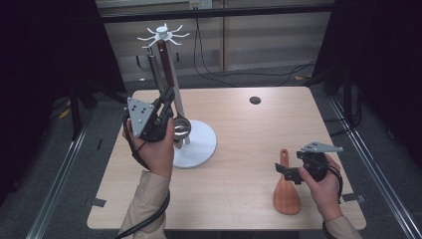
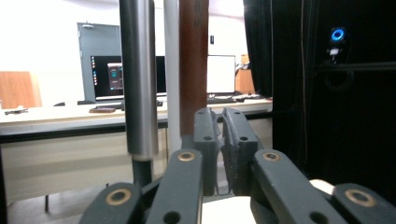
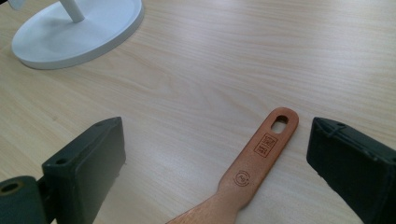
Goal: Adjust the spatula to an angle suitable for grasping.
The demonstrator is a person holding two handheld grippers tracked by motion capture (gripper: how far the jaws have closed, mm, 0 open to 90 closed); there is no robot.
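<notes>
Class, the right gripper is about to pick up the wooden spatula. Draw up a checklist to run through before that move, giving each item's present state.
1. Right gripper jaws open wide enough for the handle: ok.
2. Wooden spatula lying flat on the table, nothing on top of it: ok.
3. Handle between the two jaws: ok in the right gripper view, though it lies nearer one jaw.
4. Jaws already down at handle level: cannot tell.
5. Left gripper away from the spatula, up at the white rack: ok.
6. A free hook on the rack for the spatula: cannot tell which is free.
</notes>
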